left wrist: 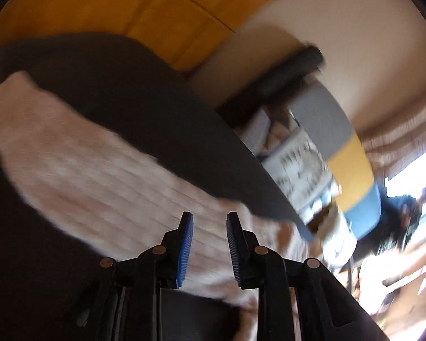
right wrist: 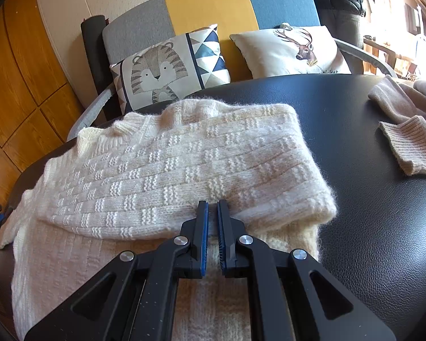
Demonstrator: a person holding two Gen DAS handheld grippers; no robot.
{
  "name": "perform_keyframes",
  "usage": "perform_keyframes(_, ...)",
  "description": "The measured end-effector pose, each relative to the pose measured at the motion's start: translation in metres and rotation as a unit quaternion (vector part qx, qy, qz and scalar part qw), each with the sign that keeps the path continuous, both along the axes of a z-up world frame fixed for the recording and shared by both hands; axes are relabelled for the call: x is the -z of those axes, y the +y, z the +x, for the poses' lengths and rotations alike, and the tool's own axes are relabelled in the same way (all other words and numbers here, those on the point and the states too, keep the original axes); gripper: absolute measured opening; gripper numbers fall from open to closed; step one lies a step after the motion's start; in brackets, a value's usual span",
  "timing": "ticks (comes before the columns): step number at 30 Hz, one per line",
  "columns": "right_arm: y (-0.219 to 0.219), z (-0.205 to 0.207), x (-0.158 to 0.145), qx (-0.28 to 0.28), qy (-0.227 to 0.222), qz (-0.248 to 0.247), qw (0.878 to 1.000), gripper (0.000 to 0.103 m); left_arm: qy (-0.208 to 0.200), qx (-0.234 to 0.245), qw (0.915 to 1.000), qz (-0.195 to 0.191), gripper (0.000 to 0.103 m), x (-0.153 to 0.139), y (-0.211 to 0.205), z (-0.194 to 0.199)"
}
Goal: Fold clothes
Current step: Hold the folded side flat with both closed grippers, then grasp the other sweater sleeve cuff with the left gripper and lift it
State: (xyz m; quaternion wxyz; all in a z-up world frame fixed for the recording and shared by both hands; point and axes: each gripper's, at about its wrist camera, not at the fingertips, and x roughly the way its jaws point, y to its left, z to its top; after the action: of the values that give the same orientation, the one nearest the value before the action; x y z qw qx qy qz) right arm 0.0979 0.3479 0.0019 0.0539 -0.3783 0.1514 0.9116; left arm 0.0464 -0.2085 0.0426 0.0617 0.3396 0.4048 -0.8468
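cream sweater runs left to right across the bench; right tongs nearly closed, pinching its near folded edge, left tongs open, empty above it

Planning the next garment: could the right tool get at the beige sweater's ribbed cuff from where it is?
Probably yes. The ribbed cuff lies on bare black table, with nothing between it and the right tool. But that tool looks nearly closed at the cream sweater, so it may need to release first.
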Motion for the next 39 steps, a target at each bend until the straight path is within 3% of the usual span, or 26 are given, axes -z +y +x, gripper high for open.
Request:
perform_keyframes(2,0.0,0.0,0.0,0.0,0.0,0.0,1.0,0.007,-0.005,-0.054,0.9982,0.026,0.027,0.006,-0.041,0.016)
perform_keyframes(6,0.0,0.0,0.0,0.0,-0.001,0.001,1.0,0.007,-0.021,-0.152,0.9866,0.056,0.028,0.016,-0.109,0.049)
perform_keyframes(9,0.0,0.0,0.0,0.001,-0.001,-0.001,1.0,0.007,-0.037,-0.2,0.9776,0.054,0.029,0.023,-0.144,0.067)
perform_keyframes(12,0.0,0.0,0.0,0.001,-0.001,-0.001,1.0,0.007,-0.054,-0.217,0.9723,0.067,0.03,0.033,-0.169,0.073)
perform_keyframes(21,0.0,0.0,-0.001,0.001,-0.001,0.002,1.0,0.007,-0.008,-0.215,0.9663,0.14,0.034,0.055,-0.186,0.063)
perform_keyframes(24,0.0,0.0,-0.001,0.001,-0.001,0.002,1.0,0.007,-0.003,-0.21,0.9706,0.118,0.028,0.055,-0.179,0.056)
perform_keyframes(25,0.0,0.0,-0.001,0.001,-0.001,0.001,1.0,0.007,-0.015,-0.203,0.9736,0.103,0.013,0.055,-0.175,0.049)
perform_keyframes(26,0.001,0.0,-0.001,0.001,-0.001,0.0,1.0,0.007,-0.024,-0.195,0.9766,0.087,0.006,0.055,-0.171,0.044)
perform_keyframes(29,0.001,0.0,0.0,0.001,0.0,-0.002,1.0,0.007,-0.029,-0.17,0.9843,0.038,0.007,0.044,-0.16,0.034)
perform_keyframes(39,0.004,0.0,0.0,0.001,0.0,-0.013,1.0,0.007,0.081,-0.11,0.9906,0.006,0.007,-0.03,-0.123,0.013)
